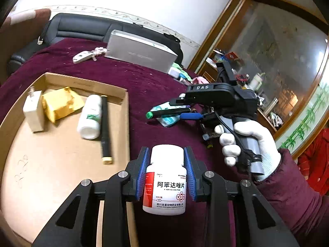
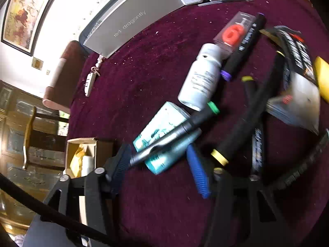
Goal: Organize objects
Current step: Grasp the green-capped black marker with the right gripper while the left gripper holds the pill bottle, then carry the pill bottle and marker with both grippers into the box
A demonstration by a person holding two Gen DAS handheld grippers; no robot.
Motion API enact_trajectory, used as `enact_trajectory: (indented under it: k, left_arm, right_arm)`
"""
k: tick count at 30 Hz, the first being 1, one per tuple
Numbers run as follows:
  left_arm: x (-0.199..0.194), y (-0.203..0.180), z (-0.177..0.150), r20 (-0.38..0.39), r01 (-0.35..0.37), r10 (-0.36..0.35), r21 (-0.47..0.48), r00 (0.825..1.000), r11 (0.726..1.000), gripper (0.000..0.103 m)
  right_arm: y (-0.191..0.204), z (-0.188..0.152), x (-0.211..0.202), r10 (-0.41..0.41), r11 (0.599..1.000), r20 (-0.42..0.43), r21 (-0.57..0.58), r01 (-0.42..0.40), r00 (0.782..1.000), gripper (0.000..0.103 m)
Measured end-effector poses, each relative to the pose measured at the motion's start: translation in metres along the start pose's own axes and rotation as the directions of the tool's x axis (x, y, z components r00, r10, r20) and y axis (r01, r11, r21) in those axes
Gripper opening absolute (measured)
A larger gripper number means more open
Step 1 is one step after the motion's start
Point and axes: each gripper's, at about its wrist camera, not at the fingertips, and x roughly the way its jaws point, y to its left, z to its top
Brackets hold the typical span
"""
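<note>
Left gripper [image 1: 167, 174]: fingers pinching white pill bottle [image 1: 165, 182], beside cardboard box [image 1: 61, 158].
Right gripper [image 2: 162, 162]: fingers spread around green-capped marker [image 2: 174, 133] on teal packet [image 2: 162, 138], mid-bench.
Risk: marker may roll off the packet as the fingers close.
Writing: bottle "阿苯达唑片"; grey case [image 2: 133, 22] "red dragonfly".

right gripper [image 2: 159, 160]: blue fingers wide apart | green-capped pen [image 2: 174, 133]: lies between them, on top of the teal packet [image 2: 162, 138] | white bottle [image 2: 202, 78]: on its side, just past the pen | red cloth [image 2: 148, 65] under it all
</note>
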Motion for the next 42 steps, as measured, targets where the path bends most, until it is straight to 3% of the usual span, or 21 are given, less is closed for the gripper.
enact_trajectory:
  k: [2, 4, 13, 18, 20, 23, 31, 37, 42]
  left_arm:
    - [-0.006, 0.008, -0.002, 0.006, 0.006, -0.006, -0.008, 1.000, 1.000, 0.029]
    - [-0.010, 0.013, -0.003, 0.013, 0.010, -0.010, -0.015, 1.000, 1.000, 0.029]
    - [-0.017, 0.025, -0.008, 0.031, 0.034, -0.033, -0.030, 0.999, 0.999, 0.029]
    - [-0.016, 0.032, -0.010, 0.027, 0.024, -0.023, -0.046, 0.999, 0.999, 0.029]
    - [-0.019, 0.035, -0.011, 0.031, 0.016, -0.015, -0.053, 0.999, 0.998, 0.029]
    - [-0.027, 0.039, -0.012, 0.042, -0.009, 0.011, -0.053, 0.999, 0.999, 0.029]
    - [-0.048, 0.051, -0.010, 0.058, -0.095, 0.098, -0.060, 0.993, 0.994, 0.029]
    - [-0.061, 0.072, -0.001, 0.049, -0.217, 0.219, -0.043, 0.975, 0.975, 0.029]
    - [-0.058, 0.096, 0.009, 0.016, -0.299, 0.299, -0.028, 0.954, 0.954, 0.029]
  right_arm:
    - [0.007, 0.003, 0.002, -0.064, 0.998, 0.020, -0.020, 0.065, 0.998, 0.037]
    - [0.012, 0.004, 0.004, -0.110, 0.993, 0.027, -0.043, 0.111, 0.994, 0.034]
    - [0.022, 0.016, 0.013, -0.167, 0.986, 0.035, 0.022, 0.166, 0.985, 0.035]
    - [0.046, 0.008, 0.023, -0.306, 0.945, 0.088, -0.091, 0.313, 0.948, 0.035]
    - [0.052, 0.005, 0.025, -0.326, 0.933, 0.105, -0.123, 0.338, 0.940, 0.028]
    - [0.049, 0.003, 0.019, -0.266, 0.953, 0.094, -0.123, 0.276, 0.960, 0.012]
    - [0.047, -0.013, -0.010, -0.082, 0.989, 0.089, -0.119, 0.093, 0.993, 0.013]
    - [0.073, -0.035, -0.027, 0.056, 0.984, 0.060, -0.169, -0.045, 0.997, 0.013]
    - [0.101, -0.066, -0.026, 0.162, 0.963, -0.021, -0.216, -0.163, 0.987, 0.013]
